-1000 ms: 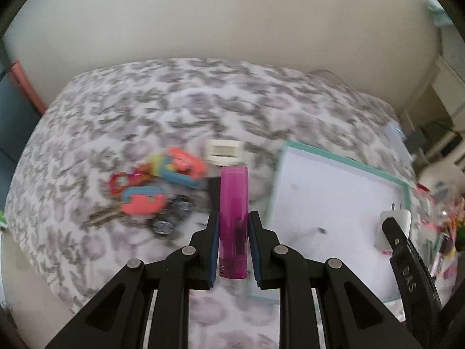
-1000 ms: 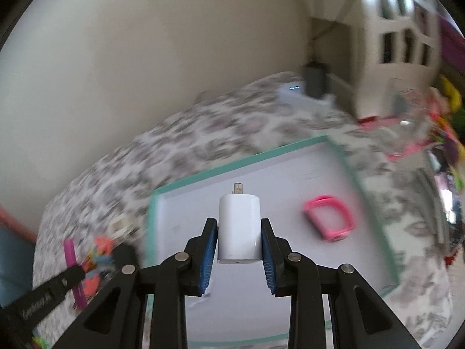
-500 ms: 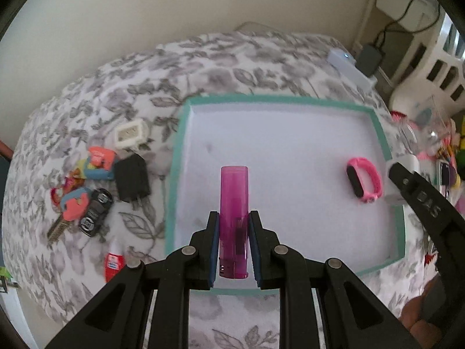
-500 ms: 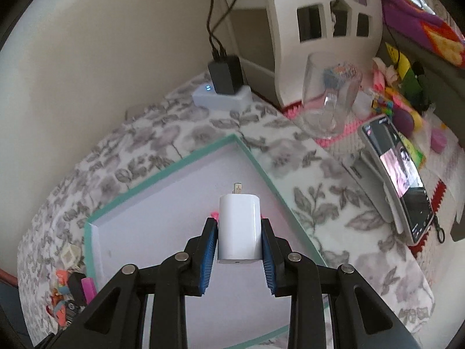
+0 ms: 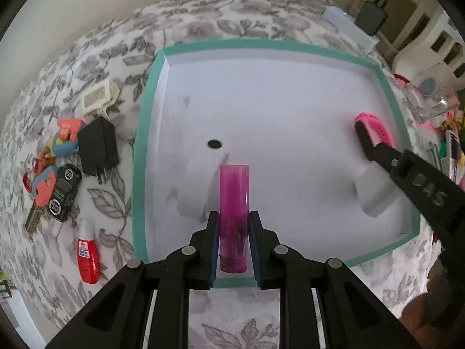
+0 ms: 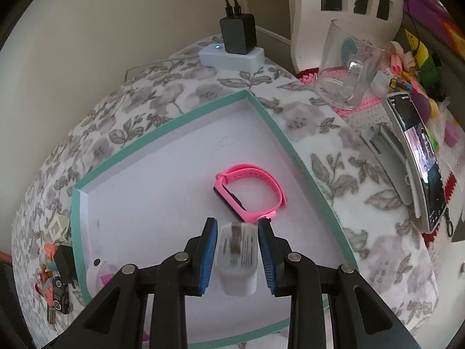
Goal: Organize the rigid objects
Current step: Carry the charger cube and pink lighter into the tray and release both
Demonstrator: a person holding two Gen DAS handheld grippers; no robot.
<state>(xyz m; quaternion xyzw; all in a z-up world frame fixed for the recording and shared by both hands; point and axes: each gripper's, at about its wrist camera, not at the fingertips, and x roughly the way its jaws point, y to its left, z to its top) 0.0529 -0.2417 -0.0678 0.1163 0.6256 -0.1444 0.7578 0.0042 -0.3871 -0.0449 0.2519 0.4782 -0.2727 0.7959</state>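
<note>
Left claw grips pink tube | tube's base hidden

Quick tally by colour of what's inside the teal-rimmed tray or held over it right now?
Pink/magenta: 2, the magenta lighter and the pink wristband
White: 1, the white charger
Black: 1, a small black disc
Total: 4
</note>
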